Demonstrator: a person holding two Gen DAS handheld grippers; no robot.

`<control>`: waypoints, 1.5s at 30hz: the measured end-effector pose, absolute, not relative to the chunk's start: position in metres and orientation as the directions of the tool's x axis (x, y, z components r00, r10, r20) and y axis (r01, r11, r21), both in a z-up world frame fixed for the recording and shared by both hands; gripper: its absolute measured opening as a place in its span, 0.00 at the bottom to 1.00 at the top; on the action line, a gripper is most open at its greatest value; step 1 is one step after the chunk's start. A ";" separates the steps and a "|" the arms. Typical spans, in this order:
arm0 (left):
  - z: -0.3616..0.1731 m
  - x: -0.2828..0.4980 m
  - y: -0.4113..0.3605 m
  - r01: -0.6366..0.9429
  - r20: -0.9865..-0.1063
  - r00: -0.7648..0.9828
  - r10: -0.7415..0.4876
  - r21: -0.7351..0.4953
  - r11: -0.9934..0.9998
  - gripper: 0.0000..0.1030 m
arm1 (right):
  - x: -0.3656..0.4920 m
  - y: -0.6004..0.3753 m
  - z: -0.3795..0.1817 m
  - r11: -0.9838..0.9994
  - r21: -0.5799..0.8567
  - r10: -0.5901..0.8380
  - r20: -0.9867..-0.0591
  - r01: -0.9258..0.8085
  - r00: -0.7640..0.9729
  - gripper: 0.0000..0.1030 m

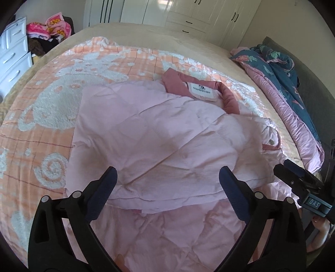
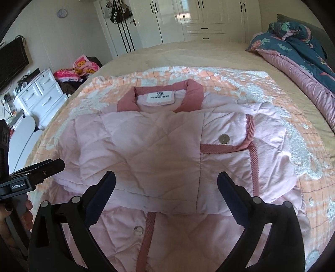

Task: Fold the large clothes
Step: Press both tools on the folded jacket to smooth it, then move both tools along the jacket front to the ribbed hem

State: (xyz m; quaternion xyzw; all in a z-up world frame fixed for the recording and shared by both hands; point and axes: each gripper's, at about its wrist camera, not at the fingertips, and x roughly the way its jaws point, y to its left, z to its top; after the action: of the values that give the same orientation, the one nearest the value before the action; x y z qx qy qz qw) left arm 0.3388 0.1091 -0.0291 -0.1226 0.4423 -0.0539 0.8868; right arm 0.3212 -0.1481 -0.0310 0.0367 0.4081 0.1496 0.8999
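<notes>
A pale pink quilted jacket [image 1: 150, 136] with a dark pink collar [image 1: 175, 83] lies on the bed, its sides folded over the middle. It also shows in the right wrist view [image 2: 159, 150], with collar [image 2: 190, 92], white label, dark pink trim and two metal snaps. My left gripper [image 1: 167, 180] is open and empty above the jacket's lower part. My right gripper [image 2: 166, 184] is open and empty above the folded middle. Each gripper shows in the other's view: the right one [image 1: 301, 184] at the right edge, the left one [image 2: 35, 173] at the left edge.
The jacket rests on an orange and white blanket [image 1: 52, 108] over a beige bed [image 2: 188, 56]. A blue floral and pink quilt [image 2: 297, 48] is bunched at the right. White drawers [image 2: 39, 92] and a pile of clothes [image 2: 77, 69] stand left. Wardrobes [image 2: 188, 18] line the far wall.
</notes>
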 end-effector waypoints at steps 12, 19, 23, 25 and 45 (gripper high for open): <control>0.004 0.322 0.110 -0.013 -0.728 0.661 -0.184 -0.256 0.966 0.91 | 0.303 -0.154 -0.004 0.953 0.188 0.300 -0.686 -0.236 0.663 0.96; 0.017 0.316 0.114 -0.005 -0.714 0.669 -0.207 -0.282 0.959 0.91 | 0.290 -0.157 0.009 0.954 0.184 0.299 -0.670 -0.238 0.680 0.96; 0.028 0.306 0.113 0.007 -0.701 0.684 -0.204 -0.273 0.962 0.91 | 0.281 -0.157 0.018 0.954 0.179 0.297 -0.659 -0.240 0.691 0.96; 0.032 0.300 0.114 0.012 -0.691 0.692 -0.207 -0.276 0.961 0.91 | 0.277 -0.159 0.021 0.953 0.182 0.302 -0.651 -0.243 0.696 0.96; 0.071 0.215 0.099 0.044 -0.611 0.763 -0.213 -0.280 0.959 0.91 | 0.215 -0.187 0.057 0.952 0.176 0.306 -0.607 -0.251 0.733 0.96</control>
State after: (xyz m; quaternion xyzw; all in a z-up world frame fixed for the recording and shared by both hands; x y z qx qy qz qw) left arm 0.2146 0.0992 0.0711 -0.1252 0.3376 -0.0690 0.9304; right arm 0.2153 -0.1874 0.0573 0.0413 0.3331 0.1496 0.9300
